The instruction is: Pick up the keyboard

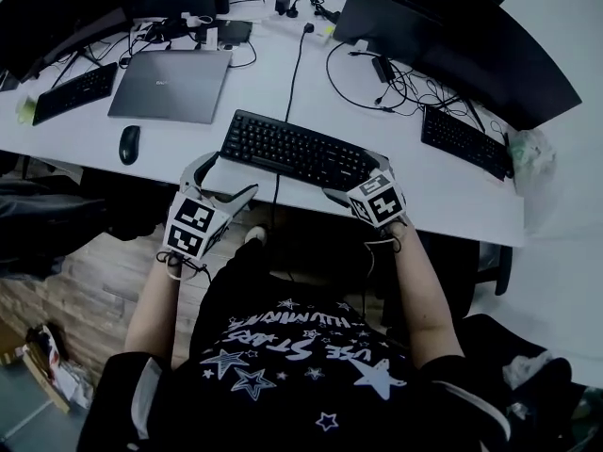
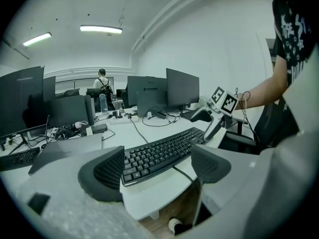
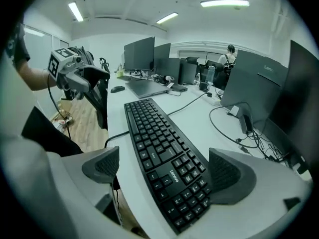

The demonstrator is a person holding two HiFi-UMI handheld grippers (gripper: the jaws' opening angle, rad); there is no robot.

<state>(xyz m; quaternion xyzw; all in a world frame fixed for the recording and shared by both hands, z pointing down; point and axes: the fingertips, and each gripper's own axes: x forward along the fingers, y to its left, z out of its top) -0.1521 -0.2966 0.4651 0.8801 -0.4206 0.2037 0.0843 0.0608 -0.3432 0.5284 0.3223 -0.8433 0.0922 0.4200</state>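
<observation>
Keyboard [image 1: 297,149] black, lying flat on the white desk [image 1: 452,201] close to the front edge, straight ahead of me in the head view; its cable [image 1: 298,64] runs away across the desk toward the monitors [image 1: 452,36].

Left gripper [image 1: 229,175] at the keyboard's left end, just off the desk edge; in the left gripper view both jaws stand wide apart, with the near end of the keyboard lying in the gap beyond the pads; neither pad touches it; nothing gripped.

Right gripper [image 1: 356,177] at the keyboard's right end; in the right gripper view its jaws are spread wide and straddle that end; the jaw on the desk side sits just beside the keyboard's edge, the other hangs off the front of the desk; I see no pad pressing on it, so nothing is held here either.

Keyboard rests fully on the desk, not lifted.

Around it: closed grey laptop [image 1: 170,83] behind and to the left; dark mouse [image 1: 129,144] left of the keyboard, near the front edge; second keyboard [image 1: 466,139] well apart on the right, under a monitor; loose cables between the screens.

Far end of the room, left gripper view: a person [image 2: 103,86] standing with back turned, wearing a backpack.
</observation>
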